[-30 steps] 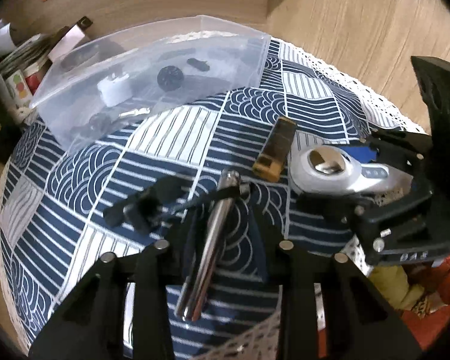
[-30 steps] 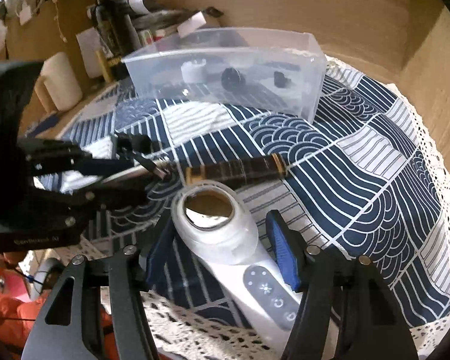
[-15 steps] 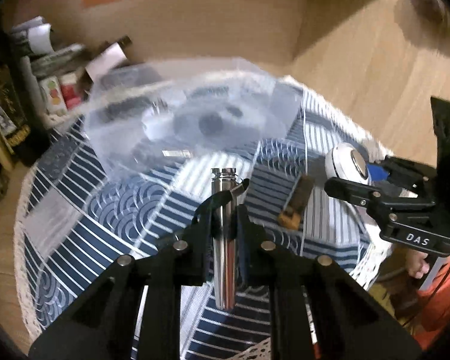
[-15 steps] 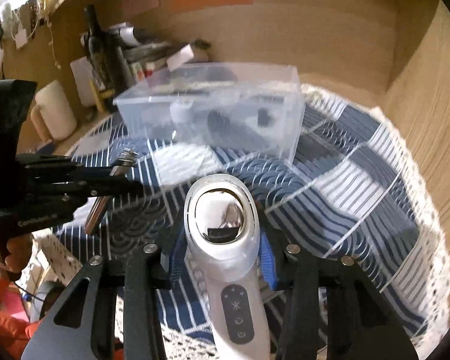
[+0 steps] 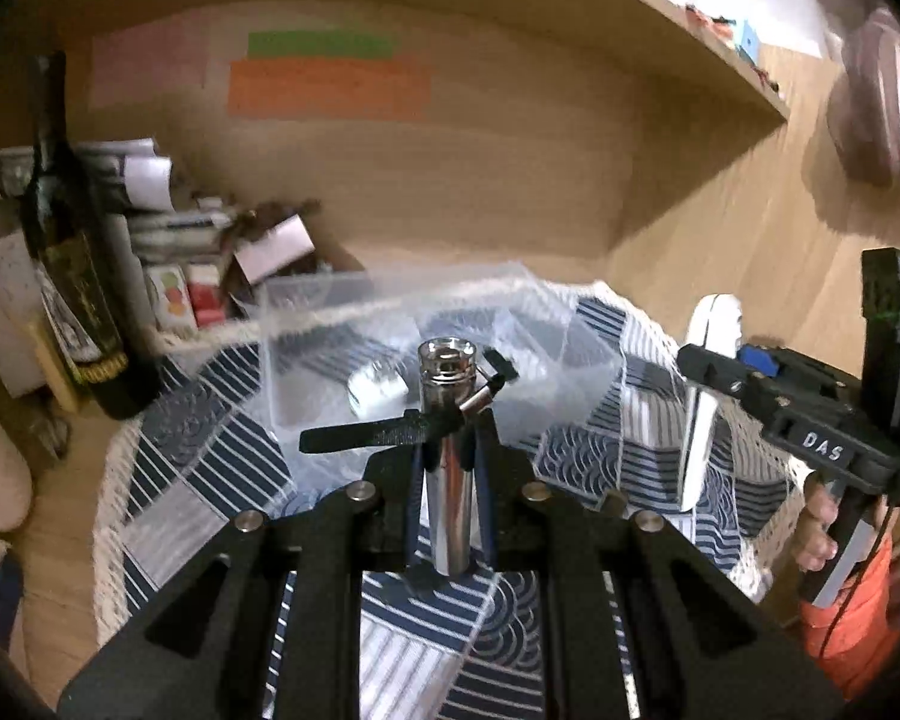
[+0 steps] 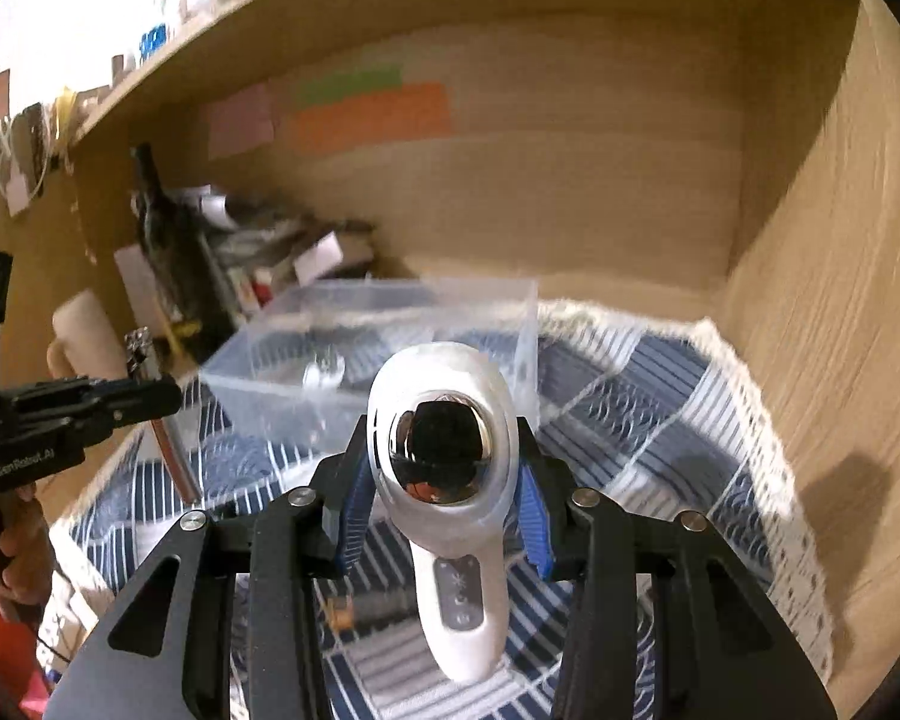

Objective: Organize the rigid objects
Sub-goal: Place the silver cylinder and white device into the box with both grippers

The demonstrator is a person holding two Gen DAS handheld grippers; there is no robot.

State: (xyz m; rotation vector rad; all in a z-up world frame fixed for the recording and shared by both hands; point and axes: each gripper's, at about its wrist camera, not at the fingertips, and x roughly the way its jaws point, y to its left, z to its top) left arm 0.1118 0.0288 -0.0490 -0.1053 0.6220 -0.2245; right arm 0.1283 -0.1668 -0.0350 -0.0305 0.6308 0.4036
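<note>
In the left wrist view, the left gripper (image 5: 450, 468) is squeezed tight on a shiny silver metal tube (image 5: 447, 450) with a black strap around it. The tube stands almost straight up between the two blue pads and is lifted off the blue and white patterned tablecloth (image 5: 210, 468). Behind the tube sits a clear plastic box (image 5: 330, 324) on the cloth. It looks blurry, and some small things lie inside it, but I cannot tell what they are. A dark glass bottle (image 5: 72, 276) stands at the left, near the box, in front of a stack of papers and small cartons. On the right side, the right gripper (image 5: 720, 372) holds a white plastic handheld device (image 5: 699, 414) up in the air.

In the right wrist view, the right gripper (image 6: 444, 480) is closed on the white device (image 6: 450, 480), just under its round head. The head has a shiny mirror-like metal face that points at the camera. Its handle with small buttons hangs down. The clear box (image 6: 378, 348) sits just beyond it on the tablecloth (image 6: 660, 420). At the left, the left gripper (image 6: 144, 396) holds the silver tube (image 6: 156, 420) in the air, a bit tilted. A small dark stick with a brown end (image 6: 372, 609) lies on the cloth under the device.
</note>
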